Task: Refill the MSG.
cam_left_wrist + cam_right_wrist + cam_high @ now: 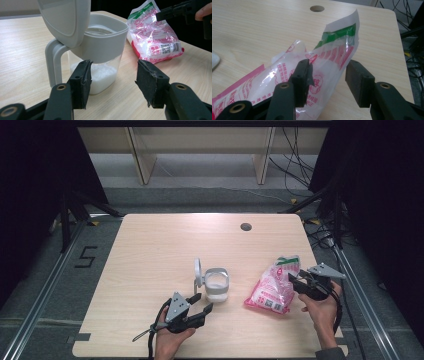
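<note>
A clear plastic container point(217, 285) with a grey collar and handle stands mid-table, partly full of white grains point(102, 73). Its lid point(65, 20) is flipped up. My left gripper point(202, 302) sits just in front of it, open, with nothing between its pads point(112, 75). A pink and white printed bag point(274, 287) of white grains lies to the right, its green-banded top point(342, 32) standing up. My right gripper point(295, 282) is open around the bag's upper part point(328, 75); the left pad is against the film, the right pad stands clear.
The wooden table point(165, 240) has a round cable hole point(245, 226) near its far edge. Its right edge lies close behind the bag. Black stands and cables point(300, 165) line the floor on both sides.
</note>
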`<state>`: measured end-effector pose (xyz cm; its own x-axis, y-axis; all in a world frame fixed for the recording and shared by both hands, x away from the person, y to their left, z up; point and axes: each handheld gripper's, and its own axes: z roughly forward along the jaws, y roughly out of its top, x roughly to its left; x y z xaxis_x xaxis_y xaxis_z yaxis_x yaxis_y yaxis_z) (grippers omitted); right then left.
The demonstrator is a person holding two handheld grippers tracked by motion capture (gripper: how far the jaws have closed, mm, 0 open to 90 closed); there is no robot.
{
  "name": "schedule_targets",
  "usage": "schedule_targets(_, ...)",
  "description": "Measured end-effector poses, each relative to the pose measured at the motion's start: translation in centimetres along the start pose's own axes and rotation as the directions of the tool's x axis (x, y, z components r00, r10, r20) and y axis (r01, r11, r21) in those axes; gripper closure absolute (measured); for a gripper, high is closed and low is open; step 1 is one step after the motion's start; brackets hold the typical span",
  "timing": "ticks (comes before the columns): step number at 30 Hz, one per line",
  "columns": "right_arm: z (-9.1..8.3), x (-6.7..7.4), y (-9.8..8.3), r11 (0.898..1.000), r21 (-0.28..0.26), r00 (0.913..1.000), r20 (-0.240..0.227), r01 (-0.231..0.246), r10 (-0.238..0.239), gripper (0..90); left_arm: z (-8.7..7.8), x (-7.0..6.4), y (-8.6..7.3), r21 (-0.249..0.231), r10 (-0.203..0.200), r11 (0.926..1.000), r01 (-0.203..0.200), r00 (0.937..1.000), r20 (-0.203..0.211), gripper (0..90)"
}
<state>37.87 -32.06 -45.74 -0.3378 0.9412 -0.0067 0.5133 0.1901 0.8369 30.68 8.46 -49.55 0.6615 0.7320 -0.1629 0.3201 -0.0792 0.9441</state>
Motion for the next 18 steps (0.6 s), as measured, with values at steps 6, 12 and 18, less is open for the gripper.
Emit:
schedule_targets(6,-0.7,0.5,0.3,0.996,-0.024,0.9961,0.030,-0.082,0.083,44.8,-0.1,0.0,0.1,0.007,0.003,1.0000,-0.003,0.9999,-0.014,45.0)
schedule_targets(12,-0.8,0.3,0.4,0.998,-0.044,0.9979,0.047,-0.043,0.045,39.5,-0.3,0.3,0.1,0.003,-0.004,1.0000,0.004,0.9999,-0.015,43.6)
schedule_targets(18,-1.4,0.4,0.5,0.995,-0.088,0.9962,0.067,-0.051,0.057,34.4,-0.7,0.6,0.3,0.007,-0.010,0.9999,0.011,0.9995,-0.030,41.7)
